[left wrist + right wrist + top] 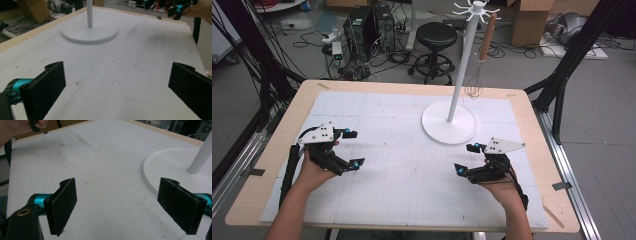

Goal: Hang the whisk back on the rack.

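Left tool [351, 148] and right tool [465, 158] were held wide open, empty, above the tabletop [407, 165]; whisk [476, 75] hung beyond the right tool.

Matt white gridded mat [402, 165], smudged; pale wood table [287, 130] rim; smooth white stand [449, 122]; wire whisk [475, 85], wooden handle.

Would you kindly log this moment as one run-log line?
left gripper: open, empty | right gripper: open, empty | whisk: hanging on white stand
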